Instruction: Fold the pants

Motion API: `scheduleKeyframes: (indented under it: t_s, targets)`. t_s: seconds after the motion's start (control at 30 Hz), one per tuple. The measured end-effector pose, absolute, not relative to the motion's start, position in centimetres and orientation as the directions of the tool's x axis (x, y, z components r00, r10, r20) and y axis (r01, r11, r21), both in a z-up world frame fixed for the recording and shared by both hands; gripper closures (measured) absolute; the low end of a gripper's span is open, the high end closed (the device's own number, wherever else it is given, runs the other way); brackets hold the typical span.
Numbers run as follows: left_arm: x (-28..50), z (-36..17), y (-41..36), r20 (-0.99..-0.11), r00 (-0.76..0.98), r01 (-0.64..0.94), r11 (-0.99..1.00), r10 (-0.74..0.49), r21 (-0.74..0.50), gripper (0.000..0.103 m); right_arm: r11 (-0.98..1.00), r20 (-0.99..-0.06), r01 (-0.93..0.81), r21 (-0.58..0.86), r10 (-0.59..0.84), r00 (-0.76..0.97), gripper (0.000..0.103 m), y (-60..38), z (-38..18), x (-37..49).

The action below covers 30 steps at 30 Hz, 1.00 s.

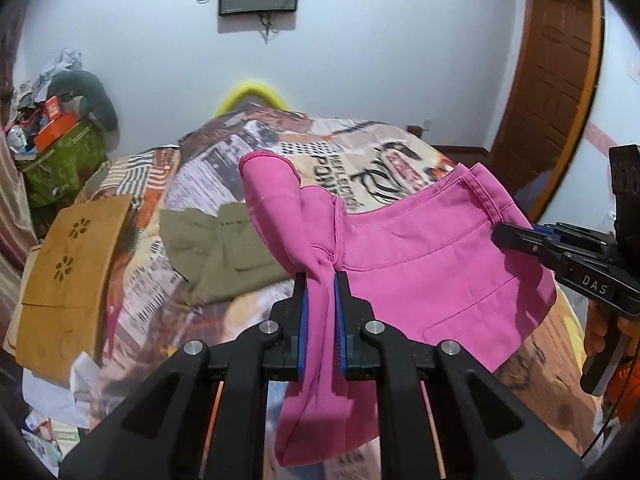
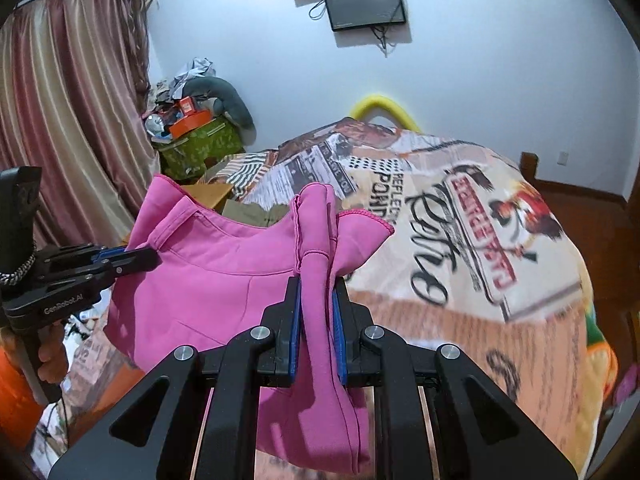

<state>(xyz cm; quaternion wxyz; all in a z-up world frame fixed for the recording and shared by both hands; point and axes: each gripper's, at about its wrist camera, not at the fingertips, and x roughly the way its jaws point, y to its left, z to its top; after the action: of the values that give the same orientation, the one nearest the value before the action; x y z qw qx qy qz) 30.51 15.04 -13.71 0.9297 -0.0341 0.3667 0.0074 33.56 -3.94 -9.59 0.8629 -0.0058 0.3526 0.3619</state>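
Your left gripper [image 1: 320,280] is clamped on a bunched fold of the pink pants [image 1: 420,264]; the cloth runs between the blue pads [image 1: 303,320] and hangs down below them. Your right gripper [image 2: 316,284] is clenched the same way on another bunched part of the pants, with fabric draping past its pads toward the camera.

Each gripper shows in the other's view, side-on, its tip at an edge of the pants. From the left wrist view, the right one comes in from the right with its tip on the waistband side. From the right wrist view, the left one comes in from the left, tip at the pink edge.

The pants are lifted off the bed [image 2: 460,240], stretched between both grippers above the printed bedspread, not lying flat. One leg end with a stitched hem [image 1: 268,158] sticks up past the left gripper.

On the bed behind: an olive garment [image 1: 224,248] lying flat, and a tan garment [image 1: 68,264] at the left edge. The far corner has a green box [image 2: 200,148] piled with clutter, next to the curtain [image 2: 68,120]. There's a screen [image 2: 364,4] on the wall.
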Motion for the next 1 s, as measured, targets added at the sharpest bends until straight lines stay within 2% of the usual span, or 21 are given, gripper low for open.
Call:
scheduleKeyframes:
  t_s: [0.4, 0.6, 0.77, 1.0]
  targets:
    - [37.8, -16.9, 22.9, -0.646, 0.755, -0.161, 0.987, 0.112, -0.017, 0.092, 0.681, -0.604, -0.684, 0.261, 0.668, 0.435, 0.091, 4.4, -11.7, 41.6]
    - [41.5, -18.9, 26.3, -0.643, 0.754, -0.204, 0.978, 0.134, -0.034, 0.092, 0.677, -0.617, -0.706, 0.207, 0.65, 0.443, 0.091, 8.1, -13.0, 44.6]
    - [45.0, -21.2, 28.8, -0.677, 0.726, -0.23, 0.97, 0.121, -0.074, 0.092, 0.693, -0.638, -0.708, 0.133, 0.607, 0.474, 0.091, 10.8, -14.6, 46.5]
    - [47.9, -25.9, 30.2, -0.767, 0.632, -0.244, 0.968, 0.11, -0.063, 0.091, 0.73, -0.698, -0.672, 0.123, 0.545, 0.464, 0.089, 12.0, -18.5, 48.5]
